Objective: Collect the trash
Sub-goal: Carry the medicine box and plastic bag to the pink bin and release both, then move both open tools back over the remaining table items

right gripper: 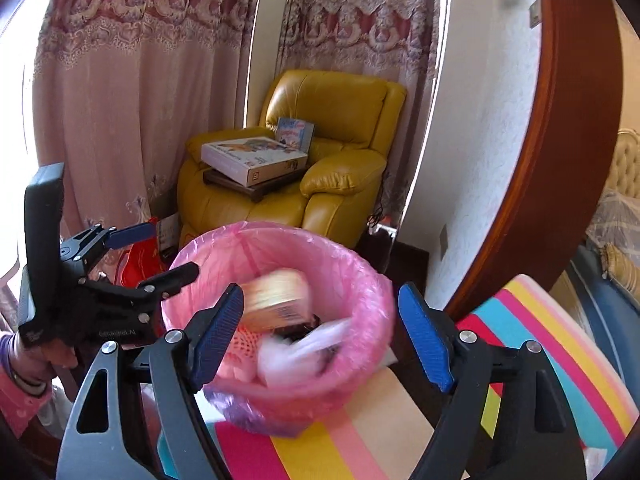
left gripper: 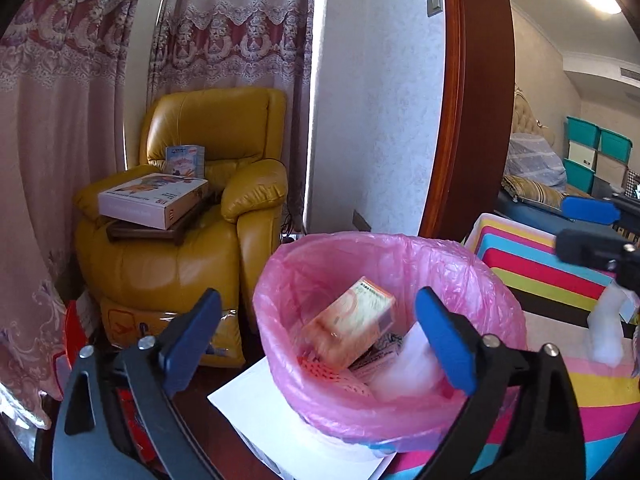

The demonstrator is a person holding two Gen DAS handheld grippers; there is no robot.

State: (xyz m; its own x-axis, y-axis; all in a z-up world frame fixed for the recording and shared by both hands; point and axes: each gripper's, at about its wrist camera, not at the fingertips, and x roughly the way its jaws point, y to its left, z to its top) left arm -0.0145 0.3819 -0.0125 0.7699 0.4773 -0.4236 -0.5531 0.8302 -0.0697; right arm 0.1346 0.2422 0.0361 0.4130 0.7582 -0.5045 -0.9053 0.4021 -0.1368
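2 grippers are in our hands, and both stand released with nothing between their blue pads. Our left gripper (left gripper: 320, 344) has its fingers spread wide on either side of the bin's mouth as its own camera sees it, and our right gripper (right gripper: 320, 332) is spread almost as far, the bin again framed between its pads. In the right wrist view we also see the left gripper from the side at the left, its fingers parted near the bin's rim, carried by a hand (right gripper: 52, 354) with a purple band at the wrist.

The pink-lined trash bin (left gripper: 452, 256) sits just ahead of and below both grippers. Inside it lies 1 orange carton (left gripper: 348, 322), tilted, resting on a red mesh sleeve (left gripper: 332, 372) and beside some crumpled white plastic (left gripper: 408, 368); in the right wrist view these contents look blurred. A white sheet (left gripper: 256, 408) lies under the bin's near left side, and a striped mat (left gripper: 532, 264) of many colours spreads to the right of it.

Beyond the bin stands 1 yellow leather armchair (left gripper: 208, 248) with 2 boxes on it: a flat white box (left gripper: 152, 200) on a dark tray, and a small blue box (left gripper: 185, 161) upright against the backrest. Lace curtains (left gripper: 64, 120) hang behind the chair, and a brown door frame (left gripper: 472, 100) rises on the right.
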